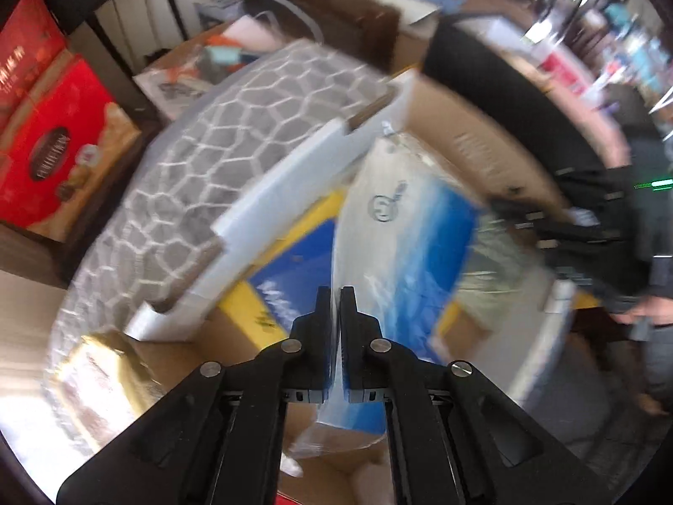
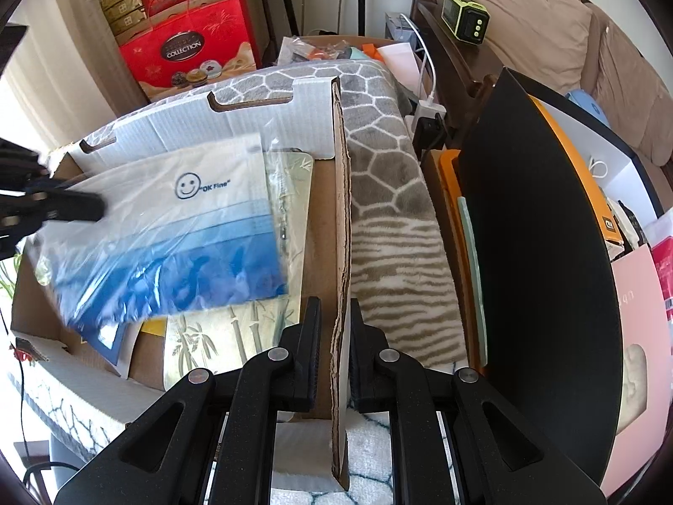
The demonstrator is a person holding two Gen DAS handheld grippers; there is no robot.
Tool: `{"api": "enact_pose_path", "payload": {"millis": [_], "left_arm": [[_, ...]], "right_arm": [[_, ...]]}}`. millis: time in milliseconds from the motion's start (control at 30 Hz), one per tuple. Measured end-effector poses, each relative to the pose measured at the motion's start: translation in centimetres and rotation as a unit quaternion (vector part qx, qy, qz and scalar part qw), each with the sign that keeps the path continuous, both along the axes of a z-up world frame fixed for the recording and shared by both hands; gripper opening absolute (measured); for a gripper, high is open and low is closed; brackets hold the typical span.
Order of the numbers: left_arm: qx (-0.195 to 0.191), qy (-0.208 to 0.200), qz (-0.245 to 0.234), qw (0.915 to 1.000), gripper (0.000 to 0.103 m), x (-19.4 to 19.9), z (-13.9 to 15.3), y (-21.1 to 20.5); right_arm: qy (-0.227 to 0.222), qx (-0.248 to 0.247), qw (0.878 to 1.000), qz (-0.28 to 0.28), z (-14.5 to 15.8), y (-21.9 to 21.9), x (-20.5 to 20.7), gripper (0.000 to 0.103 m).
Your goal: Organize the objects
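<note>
A clear plastic bag with a white-to-blue cloth and a smiley print [image 2: 168, 244] hangs over an open cardboard box [image 2: 235, 122]. My left gripper [image 1: 335, 294] is shut on the bag [image 1: 404, 244]; it shows at the left edge of the right wrist view [image 2: 80, 206]. My right gripper [image 2: 334, 307] is shut on the box's upright cardboard flap [image 2: 341, 210]. Inside the box lie a bamboo-print packet [image 2: 210, 341] and a blue and yellow item [image 1: 290, 261]. The left wrist view is blurred.
The box rests on a grey and white patterned blanket [image 2: 378, 134]. A black panel [image 2: 542, 252] stands close on the right beside orange and white boxes. Red gift boxes [image 2: 189, 50] stand behind. A green device [image 2: 465, 21] sits on a wooden ledge.
</note>
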State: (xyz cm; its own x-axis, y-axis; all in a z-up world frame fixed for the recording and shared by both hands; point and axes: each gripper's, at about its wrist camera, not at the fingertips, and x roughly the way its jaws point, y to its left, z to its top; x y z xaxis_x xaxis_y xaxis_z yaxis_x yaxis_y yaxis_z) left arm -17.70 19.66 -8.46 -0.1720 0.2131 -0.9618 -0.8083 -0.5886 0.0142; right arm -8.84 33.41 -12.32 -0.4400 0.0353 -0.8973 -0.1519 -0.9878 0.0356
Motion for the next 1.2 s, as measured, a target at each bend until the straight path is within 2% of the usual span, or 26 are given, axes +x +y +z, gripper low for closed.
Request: {"api": "enact_pose_path", "payload": {"millis": [100, 300, 467, 533, 567, 633, 733, 833, 967, 1067, 1200], "left_arm": [[-0.029, 0.036, 0.002, 0.9989, 0.006, -0.1, -0.8, 0.6], [-0.006, 0.027, -0.021, 0.9994, 0.005, 0.5, -0.9, 1.7], [-0.037, 0.076, -0.019, 0.9962, 0.007, 0.5, -1.2, 3.5], [-0.04, 0.098, -0.012, 0.9943, 0.018, 0.3, -1.2, 3.9], [-0.045, 0.116, -0.001, 0.9922, 0.027, 0.3, -1.0, 3.9], [-0.042, 0.113, 0.006, 0.9927, 0.054, 0.2, -0.8, 3.8], [-0.034, 0.135, 0.004, 0.9902, 0.074, 0.9, 0.2, 3.2], [-0.023, 0.183, 0.013, 0.9827, 0.079, 1.3, 1.6, 2.3], [0.04, 0.204, 0.041, 0.9773, 0.082, 1.8, 5.1, -0.2], [0.083, 0.173, 0.081, 0.9782, 0.083, 1.1, 6.8, -2.6], [0.111, 0.136, 0.164, 0.9706, 0.088, -0.7, 7.8, -7.0]], "right_arm": [[0.0, 0.0, 1.0, 0.0, 0.0, 0.0, 0.0, 0.011], [0.0, 0.001, 1.0, 0.0, 0.1, 0.0, 0.0, 0.012], [-0.001, 0.003, 1.0, -0.001, 0.3, -0.3, 0.3, 0.012], [-0.002, 0.003, 1.0, -0.001, 0.3, -0.4, 0.4, 0.012], [-0.002, 0.003, 1.0, -0.001, 0.3, -0.4, 0.5, 0.012], [-0.003, 0.002, 1.0, 0.0, 0.3, -0.4, 0.5, 0.012], [-0.003, 0.002, 1.0, 0.0, 0.4, -0.4, 0.4, 0.012], [-0.003, 0.002, 1.0, 0.0, 0.4, -0.4, 0.4, 0.012], [-0.003, 0.002, 1.0, 0.0, 0.4, -0.4, 0.4, 0.013], [-0.004, 0.002, 1.0, 0.0, 0.4, -0.4, 0.4, 0.013], [-0.003, 0.001, 1.0, 0.0, 0.4, -0.5, 0.4, 0.013]]}}
